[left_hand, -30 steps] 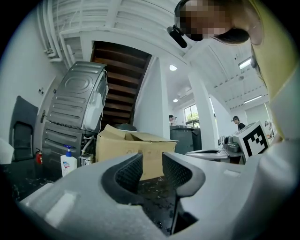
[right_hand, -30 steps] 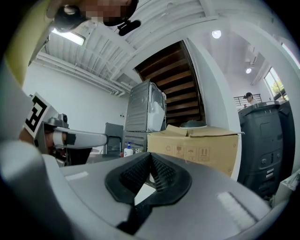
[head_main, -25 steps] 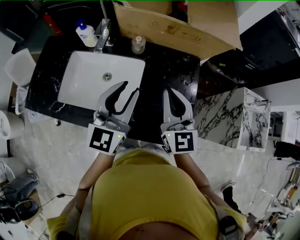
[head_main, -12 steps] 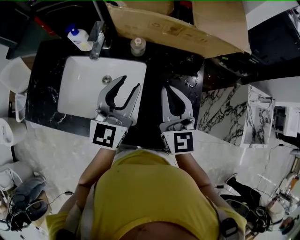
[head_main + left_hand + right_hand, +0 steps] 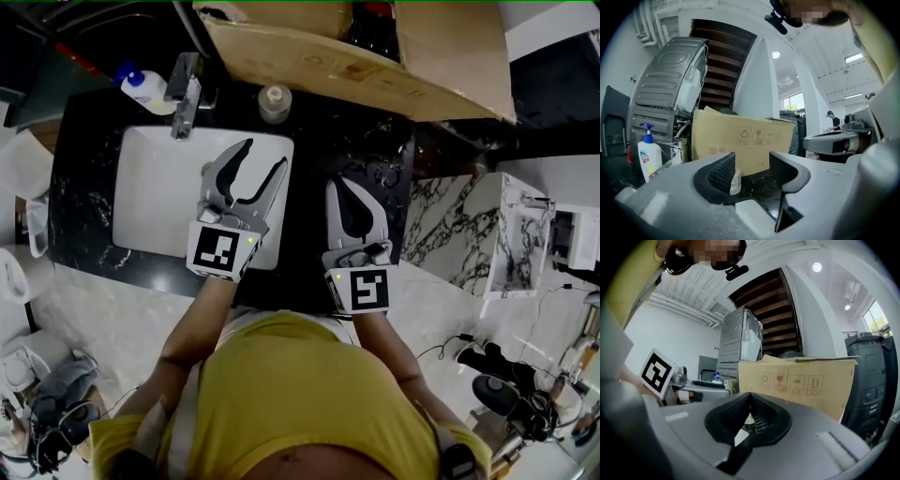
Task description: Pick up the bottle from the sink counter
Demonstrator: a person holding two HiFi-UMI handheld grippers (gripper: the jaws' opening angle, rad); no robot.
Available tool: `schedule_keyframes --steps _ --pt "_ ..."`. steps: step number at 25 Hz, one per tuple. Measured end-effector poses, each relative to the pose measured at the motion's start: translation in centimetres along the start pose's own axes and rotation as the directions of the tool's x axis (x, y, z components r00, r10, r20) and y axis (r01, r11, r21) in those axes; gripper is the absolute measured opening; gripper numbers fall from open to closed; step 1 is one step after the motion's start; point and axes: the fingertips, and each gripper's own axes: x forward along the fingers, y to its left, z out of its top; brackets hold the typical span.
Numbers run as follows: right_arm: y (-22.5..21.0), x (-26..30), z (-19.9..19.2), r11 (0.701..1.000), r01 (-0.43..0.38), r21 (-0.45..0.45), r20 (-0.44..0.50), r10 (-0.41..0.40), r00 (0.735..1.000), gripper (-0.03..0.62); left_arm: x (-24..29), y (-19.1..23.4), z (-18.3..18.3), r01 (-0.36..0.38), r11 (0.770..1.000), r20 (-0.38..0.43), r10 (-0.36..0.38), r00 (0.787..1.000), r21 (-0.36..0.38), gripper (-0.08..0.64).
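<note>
Overhead look down at a black marble tabletop (image 5: 323, 141) with a white basin (image 5: 155, 192) set into it. A person in a yellow top leans over it with a tool in each hand.

What has changed: the left tool (image 5: 264, 157) has pushed forward from the basin's front edge and now hangs over the basin's right side, nearer the back of the tabletop. Its jaws have just been opening and now stand spread, with nothing gripped. In the left gripper view, a small clear bottle (image 5: 274, 100) shows in the gap beyond them, well short of the pads. That bottle stands upright at the back of the tabletop, just in front of the cardboard box (image 5: 375, 52) and to the right of the tap (image 5: 184, 86). The right tool (image 5: 344, 186) has crept forward a little over the bare tabletop. Its jaws are pressed together and hold nothing.

This looks like the approach to a grasp: the left tool is lined up and opened for the small bottle, which is untouched. More forward reach is needed before closing.

Counted from left to right: one white pump bottle (image 5: 141, 87) with a blue top, one tap, one basin, one small clear bottle, one cardboard box. That makes two bottles in all, and two tools.
</note>
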Motion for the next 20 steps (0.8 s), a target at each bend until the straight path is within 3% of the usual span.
schedule_keyframes --steps 5,20 --pt "-0.5 0.8 -1.9 1.000 0.001 -0.022 -0.038 -0.002 0.999 0.002 2.0 1.6 -3.3 -0.010 1.000 -0.057 0.010 0.998 -0.006 0.255" --pt "-1.8 3.4 -5.5 1.000 0.029 -0.010 -0.099 -0.030 0.995 0.002 7.3 5.3 -8.7 -0.039 0.999 -0.138 0.039 0.990 0.002 0.319"
